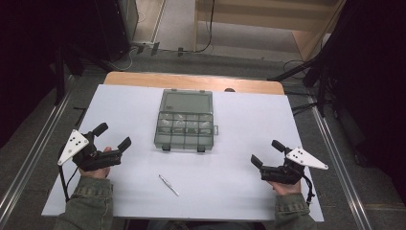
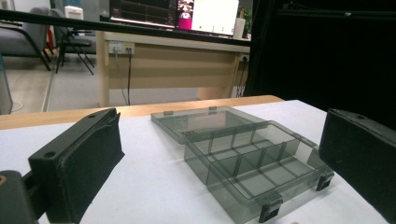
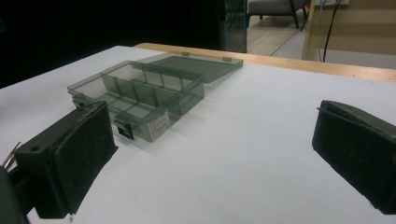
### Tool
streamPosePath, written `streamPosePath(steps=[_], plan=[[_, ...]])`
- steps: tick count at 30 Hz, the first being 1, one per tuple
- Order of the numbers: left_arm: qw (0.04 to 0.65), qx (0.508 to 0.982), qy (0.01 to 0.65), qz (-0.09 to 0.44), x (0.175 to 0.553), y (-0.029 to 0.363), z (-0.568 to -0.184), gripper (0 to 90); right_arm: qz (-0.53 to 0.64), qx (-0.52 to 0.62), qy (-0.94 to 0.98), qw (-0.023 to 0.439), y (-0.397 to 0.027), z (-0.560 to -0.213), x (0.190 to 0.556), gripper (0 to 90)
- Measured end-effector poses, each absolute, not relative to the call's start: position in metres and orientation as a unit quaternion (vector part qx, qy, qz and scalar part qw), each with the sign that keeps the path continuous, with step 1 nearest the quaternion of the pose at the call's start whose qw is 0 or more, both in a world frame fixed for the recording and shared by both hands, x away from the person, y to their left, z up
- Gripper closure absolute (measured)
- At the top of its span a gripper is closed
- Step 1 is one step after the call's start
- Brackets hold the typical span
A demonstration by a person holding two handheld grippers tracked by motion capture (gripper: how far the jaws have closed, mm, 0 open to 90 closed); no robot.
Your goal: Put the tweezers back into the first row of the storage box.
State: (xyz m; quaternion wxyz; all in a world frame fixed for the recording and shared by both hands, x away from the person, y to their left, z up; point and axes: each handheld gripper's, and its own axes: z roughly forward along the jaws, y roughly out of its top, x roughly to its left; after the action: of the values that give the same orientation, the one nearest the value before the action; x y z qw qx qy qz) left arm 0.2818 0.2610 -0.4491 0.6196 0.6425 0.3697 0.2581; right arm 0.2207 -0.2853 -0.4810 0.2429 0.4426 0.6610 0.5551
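The left tool (image 1: pixel 111 135) is resting at the near left of the white surface (image 1: pixel 249 124) with its jaws spread wide and nothing between them, and the right tool (image 1: pixel 266 152) is sitting at the near right in the same way, wide open and empty. Between them, toward the middle of the surface, a smoky clear plastic organizer box (image 1: pixel 184 130) is lying with its lid (image 1: pixel 186 101) folded flat back away from the person, well apart from both tools. The high view is also showing a thin silvery pen-like tool (image 1: pixel 168 185) lying at a slant on the near part of the surface, in front of the box and between the two hands, touching neither. The left gripper view is looking along its own black padded jaws at the box (image 2: pixel 254 163) and is making plain the dividers that are splitting it into compartments, along with the two dark latches on its near edge. The right gripper view is catching the box (image 3: pixel 135 95) from the other side and is showing a small white label on its side wall. In the high view the person's green sleeves are coming in from the bottom edge, each hand wrapped around its tool.
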Motion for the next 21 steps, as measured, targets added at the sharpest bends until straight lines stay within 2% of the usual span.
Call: streamPosePath(steps=[21], plan=[[0.622,0.644,0.366,0.252,0.283,0.261,-0.449,0.0,0.54,0.435,0.682,0.233,-0.274,-0.474,0.22,0.0]])
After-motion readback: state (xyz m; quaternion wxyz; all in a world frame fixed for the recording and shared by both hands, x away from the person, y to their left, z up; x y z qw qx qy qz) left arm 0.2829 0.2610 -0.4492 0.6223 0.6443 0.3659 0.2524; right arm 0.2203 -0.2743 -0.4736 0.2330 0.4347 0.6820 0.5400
